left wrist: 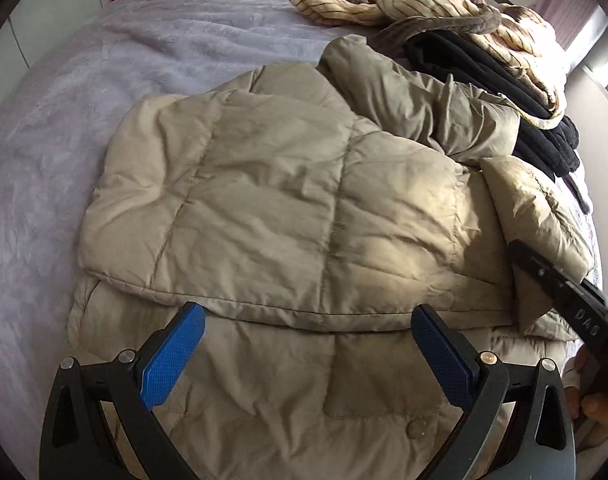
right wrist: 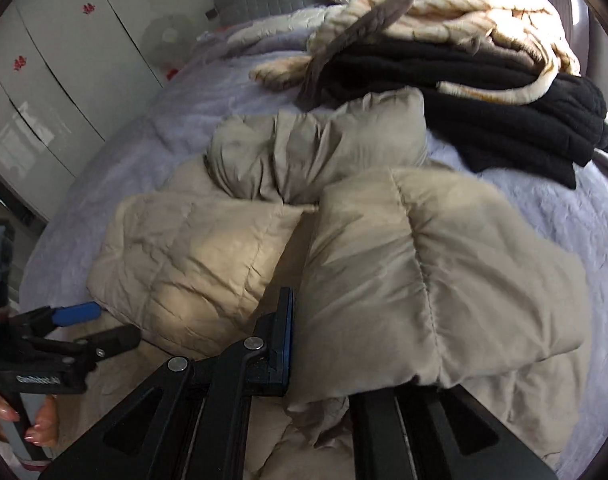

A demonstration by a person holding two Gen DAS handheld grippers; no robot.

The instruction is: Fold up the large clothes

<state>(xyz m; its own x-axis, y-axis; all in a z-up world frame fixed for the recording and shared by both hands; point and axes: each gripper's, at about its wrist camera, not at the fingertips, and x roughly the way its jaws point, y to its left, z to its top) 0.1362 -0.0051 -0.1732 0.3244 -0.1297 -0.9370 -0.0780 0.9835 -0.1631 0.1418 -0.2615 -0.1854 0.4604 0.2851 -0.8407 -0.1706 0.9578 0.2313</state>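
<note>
Your right gripper (right wrist: 304, 360) is clamped on a lifted panel of the beige quilted puffer jacket (left wrist: 287, 208) — only its own wrist view shows that grip; the left view catches just its black body at the edge. Your left gripper (left wrist: 308, 344) hangs released, blue ribbed pads spread, pointing steeply down just above the jacket's folded edge. The jacket lies puffy and creased on the lavender fleecy bedspread (left wrist: 63, 128), beyond both grippers' tips.
</note>
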